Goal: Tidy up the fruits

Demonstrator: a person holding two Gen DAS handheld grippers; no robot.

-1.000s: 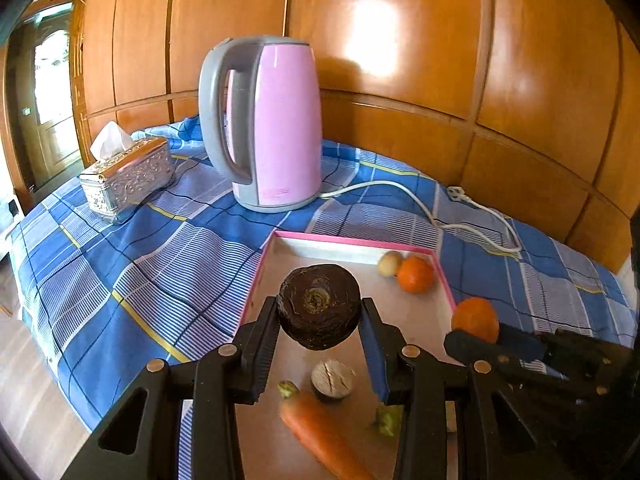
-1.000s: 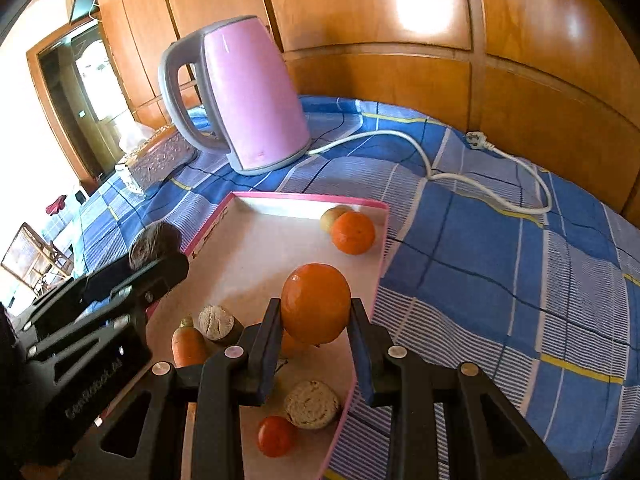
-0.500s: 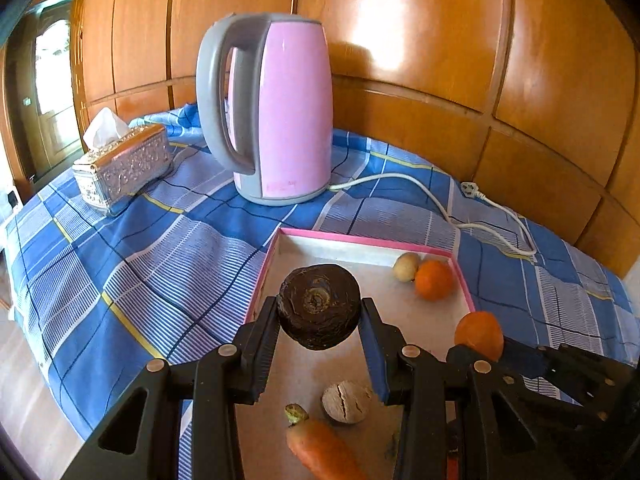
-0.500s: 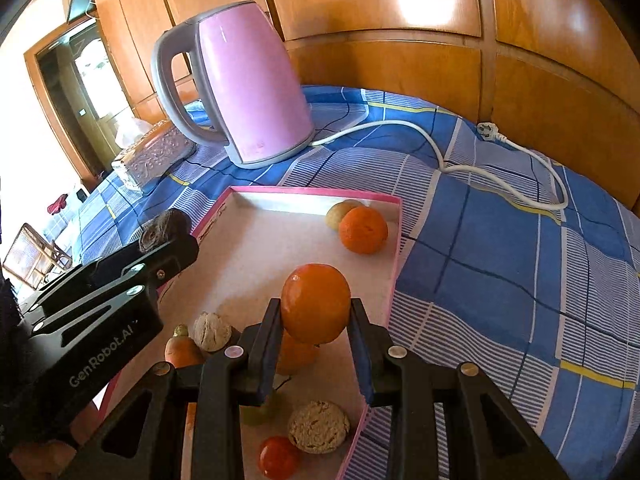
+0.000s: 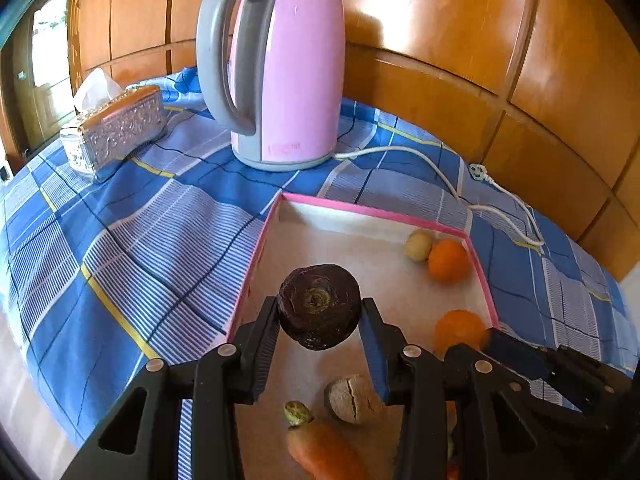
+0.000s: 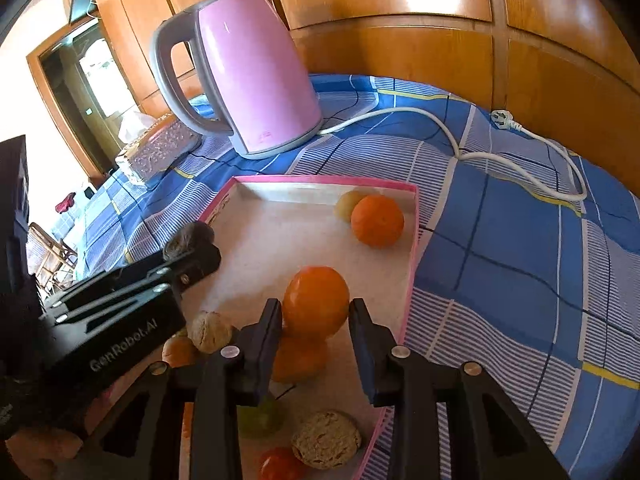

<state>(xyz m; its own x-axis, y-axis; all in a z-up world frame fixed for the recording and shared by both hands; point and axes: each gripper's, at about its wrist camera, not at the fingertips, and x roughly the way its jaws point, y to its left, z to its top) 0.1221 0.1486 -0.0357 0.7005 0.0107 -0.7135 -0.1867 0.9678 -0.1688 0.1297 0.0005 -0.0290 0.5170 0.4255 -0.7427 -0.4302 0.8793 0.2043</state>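
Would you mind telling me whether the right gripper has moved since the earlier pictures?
Yes. The right gripper has advanced over the tray toward the kettle; its jaws have just been opening around the orange.

My left black plastic two-finger gripper (image 5: 320, 344): matte arms, ribbed inner faces, blue-edged pads, round silver screw heads at the pivots, triangular cut-outs in the frame. My right black plastic two-finger gripper (image 6: 316, 340): same build. White "GenRobot.AI" lettering shows on the left one's side, seen from the right wrist.
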